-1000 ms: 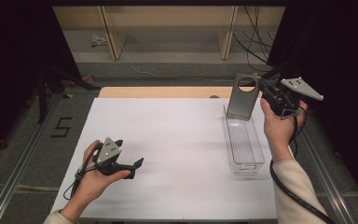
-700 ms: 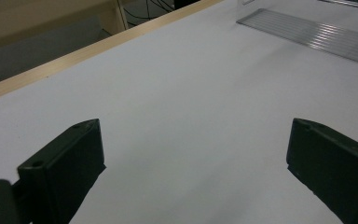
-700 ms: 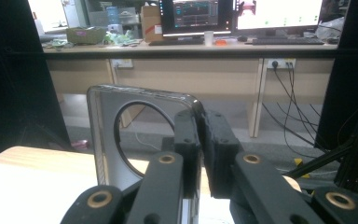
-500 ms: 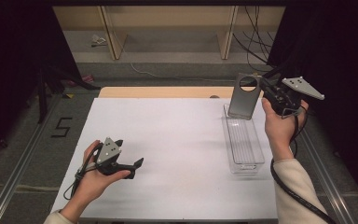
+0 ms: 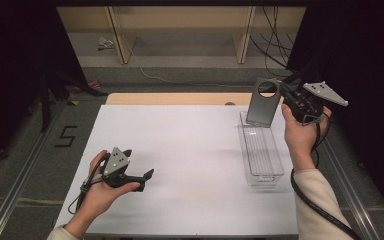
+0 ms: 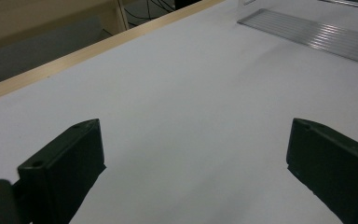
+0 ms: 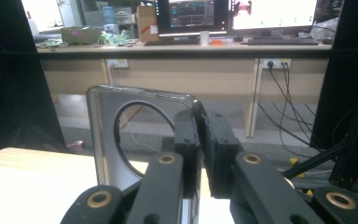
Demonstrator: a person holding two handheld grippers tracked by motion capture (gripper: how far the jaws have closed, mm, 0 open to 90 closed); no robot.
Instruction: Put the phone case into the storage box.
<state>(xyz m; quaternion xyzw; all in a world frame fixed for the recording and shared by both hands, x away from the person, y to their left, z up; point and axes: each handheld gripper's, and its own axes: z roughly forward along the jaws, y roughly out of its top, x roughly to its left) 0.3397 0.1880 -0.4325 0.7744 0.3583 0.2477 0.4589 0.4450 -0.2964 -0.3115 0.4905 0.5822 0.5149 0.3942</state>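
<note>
High view — right gripper pinches phone case upright above clear tray.

Glossy grey phone case, clear plastic tray, matt white table

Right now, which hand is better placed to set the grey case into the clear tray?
Right. Its claw is shut on the grey case above the clear tray; the left claw is open, far off.

Lab or office, monitors on a long desk, black curtains, cabling
</note>
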